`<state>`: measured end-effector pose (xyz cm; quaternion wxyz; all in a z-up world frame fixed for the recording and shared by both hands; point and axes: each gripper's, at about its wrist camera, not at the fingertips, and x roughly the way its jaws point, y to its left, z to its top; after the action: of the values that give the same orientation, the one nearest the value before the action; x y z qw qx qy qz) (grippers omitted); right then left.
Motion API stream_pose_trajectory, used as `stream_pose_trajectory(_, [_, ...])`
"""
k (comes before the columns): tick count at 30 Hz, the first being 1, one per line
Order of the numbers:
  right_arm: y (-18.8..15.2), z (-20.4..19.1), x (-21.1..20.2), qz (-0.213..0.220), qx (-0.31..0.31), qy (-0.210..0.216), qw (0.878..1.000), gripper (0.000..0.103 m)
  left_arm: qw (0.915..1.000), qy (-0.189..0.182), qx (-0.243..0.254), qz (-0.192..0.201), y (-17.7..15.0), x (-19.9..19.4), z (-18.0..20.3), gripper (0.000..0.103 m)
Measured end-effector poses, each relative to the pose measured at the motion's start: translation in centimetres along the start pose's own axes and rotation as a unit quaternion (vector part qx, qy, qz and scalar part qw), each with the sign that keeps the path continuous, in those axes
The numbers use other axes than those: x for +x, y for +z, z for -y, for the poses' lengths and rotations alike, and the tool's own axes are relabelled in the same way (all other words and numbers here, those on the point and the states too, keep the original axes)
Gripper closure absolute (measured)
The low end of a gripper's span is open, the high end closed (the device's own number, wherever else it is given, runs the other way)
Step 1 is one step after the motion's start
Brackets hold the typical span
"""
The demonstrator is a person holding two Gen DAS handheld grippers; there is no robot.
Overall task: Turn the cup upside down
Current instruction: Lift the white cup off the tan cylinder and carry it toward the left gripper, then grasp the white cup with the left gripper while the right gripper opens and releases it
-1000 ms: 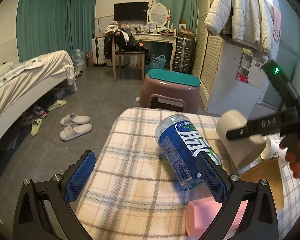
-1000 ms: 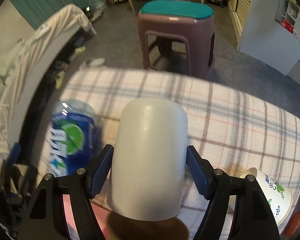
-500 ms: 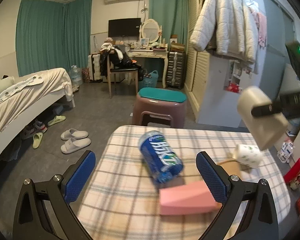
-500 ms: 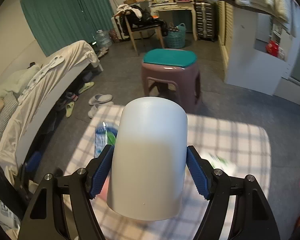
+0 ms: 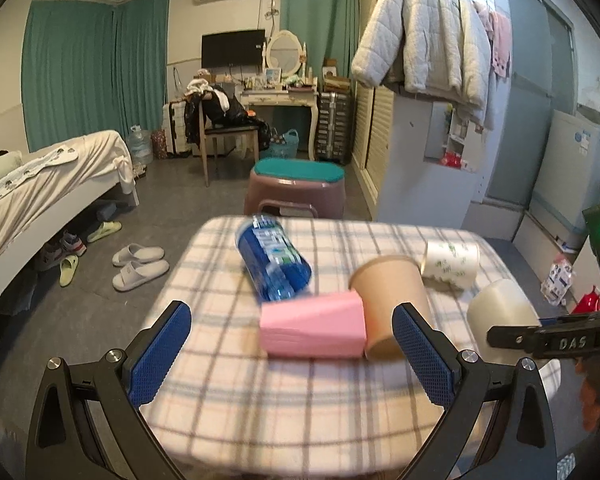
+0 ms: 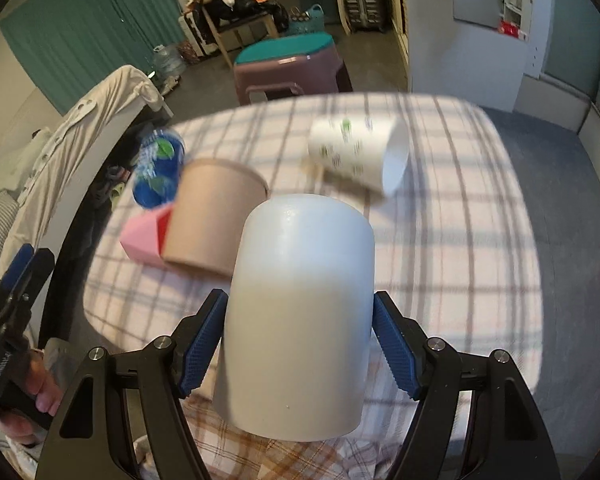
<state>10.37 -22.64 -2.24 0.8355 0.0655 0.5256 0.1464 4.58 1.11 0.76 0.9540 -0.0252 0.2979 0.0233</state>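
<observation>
While the right tongs (image 6: 299, 344) are clamped on the white cup (image 6: 300, 312), both blue pads (image 6: 202, 344) press its sides, closed end pointing away from the wrist, open rim toward it. Seen from the left wrist, that cup (image 5: 500, 316) sits off to the right of the left tongs (image 5: 290, 354), level with their tips, over the right edge of the bench (image 5: 260, 400); whether it touches the checked cloth cannot be told. Left tongs stand wide apart, nothing between the pads, hovering over the near edge of the bench. Just ahead of them, between the two fingers, lies a pink box (image 5: 312, 330), flat on the cloth. Touching its right end is a brown paper cup (image 5: 388, 300) on its side, just ahead of the right finger (image 5: 420, 356) of the left tongs. Beyond the box, a blue bottle (image 5: 274, 262) lies on its side, pointing away. Further right and ahead, a white patterned paper cup (image 5: 452, 264) lies on its side, close to the brown one. From the right wrist, the brown cup (image 6: 216, 216) is ahead-left of the held cup, the patterned cup (image 6: 360, 156) ahead, mouth facing right. Past the far edge of the bench stands a purple stool (image 5: 296, 192) with a teal top. Far left, a bed (image 5: 40, 184); slippers (image 5: 140, 262) on the floor beside it.
</observation>
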Motion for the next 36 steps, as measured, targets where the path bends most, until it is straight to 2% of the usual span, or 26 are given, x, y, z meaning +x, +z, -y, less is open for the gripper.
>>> stream_pose_trajectory(8, [-1.7,0.0,2.3,0.006,-0.012,-0.02,1.0,0.03,0.9993,-0.002,0.015,-0.036,-2.8,1.0,2.0,0.0])
stream_pose_trajectory(17, [-1.6,0.3,3.0,0.021,-0.015,-0.02,0.999,0.03,0.9982,-0.003,0.034,-0.049,-3.2,1.9,3.3,0.0])
stream_pose_trajectory(22, [-1.6,0.9,1.2,0.059,-0.013,-0.033,0.998,0.02,0.9979,0.003,0.037,-0.053,-3.2,1.9,3.5,0.0])
stream_pose_trajectory(23, [-1.6,1.0,0.7,0.065,-0.013,-0.033,0.997,0.016,0.9978,0.002,0.038,-0.054,-3.1,1.9,3.6,0.0])
stream_pose_trajectory(26, [-1.5,1.3,-1.2,0.091,-0.018,-0.038,0.995,0.014,0.9976,0.001,0.042,-0.055,-2.8,1.6,4.3,0.0])
stream_pose_trajectory(32, [-2.0,3.1,-4.7,0.135,-0.035,-0.1,0.985,0.011,0.9963,-0.018,0.068,-0.049,-1.8,1.0,7.8,0.0])
stream_pose_trajectory(36, [-2.5,5.0,-6.0,0.154,-0.04,-0.133,0.978,0.009,0.9941,-0.04,0.073,-0.069,-1.5,1.5,10.4,0.0])
